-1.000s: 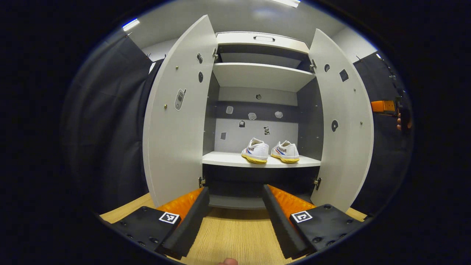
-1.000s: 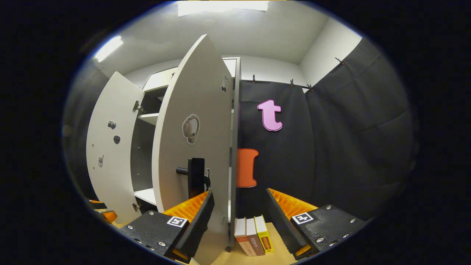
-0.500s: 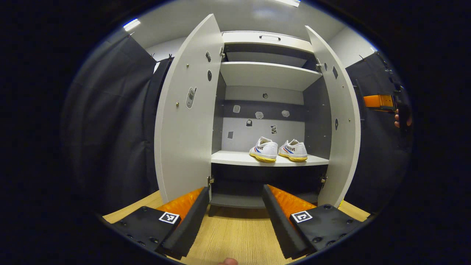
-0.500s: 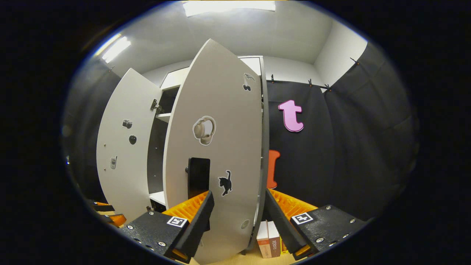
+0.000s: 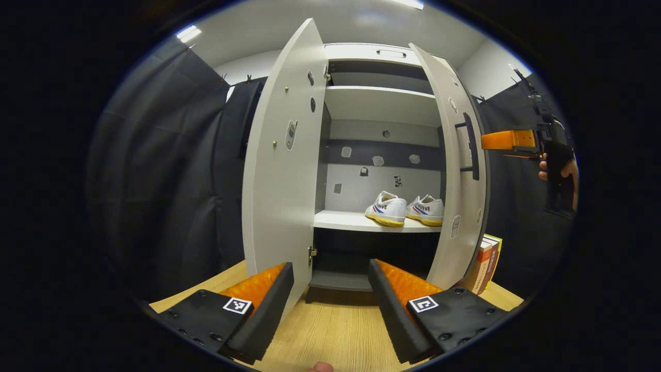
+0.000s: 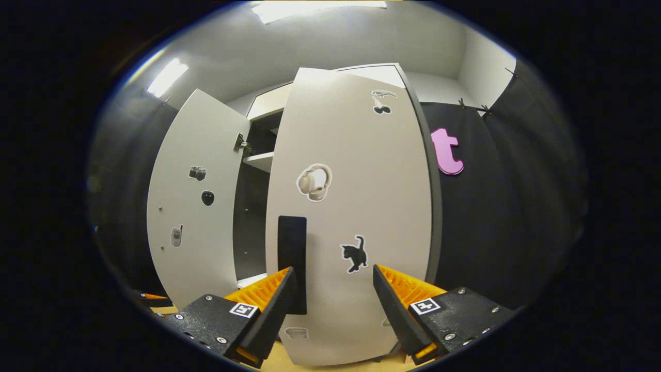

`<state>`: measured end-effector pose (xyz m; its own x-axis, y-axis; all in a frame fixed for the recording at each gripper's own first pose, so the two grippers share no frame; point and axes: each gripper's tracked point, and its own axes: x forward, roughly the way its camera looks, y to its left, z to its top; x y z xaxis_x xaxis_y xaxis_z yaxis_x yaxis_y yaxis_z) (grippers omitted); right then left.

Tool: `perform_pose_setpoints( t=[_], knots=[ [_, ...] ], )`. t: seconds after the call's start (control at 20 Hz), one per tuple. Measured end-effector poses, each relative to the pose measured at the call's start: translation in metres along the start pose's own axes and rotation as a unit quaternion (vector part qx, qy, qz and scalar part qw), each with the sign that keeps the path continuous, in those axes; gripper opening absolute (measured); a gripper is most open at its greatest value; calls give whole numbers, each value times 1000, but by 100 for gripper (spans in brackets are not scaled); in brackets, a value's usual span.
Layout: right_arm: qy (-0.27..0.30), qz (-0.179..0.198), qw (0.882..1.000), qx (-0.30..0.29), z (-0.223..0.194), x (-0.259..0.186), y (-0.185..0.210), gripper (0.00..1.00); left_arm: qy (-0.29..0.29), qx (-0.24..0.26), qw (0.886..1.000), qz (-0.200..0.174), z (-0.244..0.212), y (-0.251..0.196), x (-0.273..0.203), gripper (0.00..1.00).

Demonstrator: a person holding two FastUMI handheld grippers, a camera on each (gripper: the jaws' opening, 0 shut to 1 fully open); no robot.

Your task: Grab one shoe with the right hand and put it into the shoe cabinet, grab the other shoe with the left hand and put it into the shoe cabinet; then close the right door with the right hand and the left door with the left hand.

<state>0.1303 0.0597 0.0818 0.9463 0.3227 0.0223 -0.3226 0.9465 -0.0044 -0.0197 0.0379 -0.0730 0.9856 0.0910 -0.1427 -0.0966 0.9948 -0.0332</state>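
Left gripper view
Left claw: at the bottom of the frame, fingers spread wide apart, nothing between them, held above the wooden worktop.
Shoe cabinet: in the centre of the frame, standing on the worktop.
Left door: left of centre, swung wide open, small stickers on its inner face.
Right door: right of centre, partly closed, seen almost edge-on, its dark handle on the outer face.
Shoes: two white shoes side by side on the cabinet's middle shelf, toward its right end, just beside each other.
Books: lower right, upright on the worktop just beside the right door's bottom edge.
Right claw: at the right edge of the frame, near the outer face of the right door, gripped by a hand; whether it touches the door cannot be told.

Right gripper view
Right claw: at the bottom of the frame, fingers wide apart, gripping nothing, close in front of the right door.
Right door: fills the centre, its outer face toward the camera, with headphone, cat and cherry stickers.
Handle: a dark vertical bar, lower centre, its lower end just above the claw's left-hand finger.
Left door: left of centre, open.
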Motion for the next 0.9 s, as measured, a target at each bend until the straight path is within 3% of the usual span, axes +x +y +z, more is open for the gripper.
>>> perform_pose_setpoints(
  t=[0.1, 0.2, 0.25, 0.9],
  knots=[
    [-12, -7, 1000, -7, 3, 5, -1, 89, -2, 0, 1000, 8, 1, 8, -2, 95],
    [-13, -11, 1000, -11, 2, 9, 1, 98, -4, 1, 1000, 14, 3, 14, -5, 95],
    [-13, -12, 1000, -9, 1, 12, 2, 92, -6, 3, 1000, 16, 5, 16, -4, 95],
    [9, -44, 999, 21, -14, 52, 7, 92, -12, 12, 1000, 2, 8, 14, -2, 95]
  ],
)
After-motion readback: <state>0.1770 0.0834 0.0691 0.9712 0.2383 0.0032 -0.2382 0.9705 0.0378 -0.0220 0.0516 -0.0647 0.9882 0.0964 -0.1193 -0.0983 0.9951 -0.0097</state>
